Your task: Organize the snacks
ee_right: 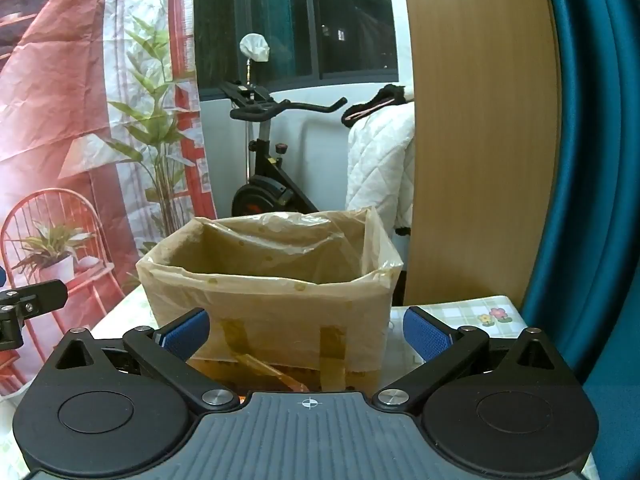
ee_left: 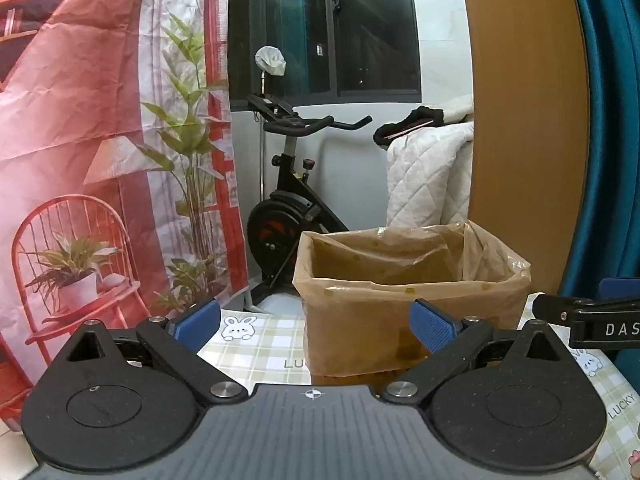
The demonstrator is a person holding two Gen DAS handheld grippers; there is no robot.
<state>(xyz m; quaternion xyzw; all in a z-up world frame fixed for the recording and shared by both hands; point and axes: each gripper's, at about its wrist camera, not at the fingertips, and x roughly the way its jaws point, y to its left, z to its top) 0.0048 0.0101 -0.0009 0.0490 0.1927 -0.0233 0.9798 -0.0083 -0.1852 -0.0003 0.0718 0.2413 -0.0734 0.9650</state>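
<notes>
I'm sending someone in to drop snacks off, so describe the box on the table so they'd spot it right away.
Find the table with the checked bunny tablecloth, in front of the exercise bike and beside the tall wooden panel. The box stands on that cloth, open at the top. It is the only brown container there, lined with a crinkly translucent plastic bag folded over its rim.

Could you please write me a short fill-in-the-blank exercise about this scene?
1. The box on the table is lined with a plastic ____.
2. Both the left hand-held gripper and the right hand-held gripper are ____.
3. Behind the box stands an exercise ____.
4. The tablecloth has a ____ pattern.

Missing words: bag; open; bike; checked
</notes>
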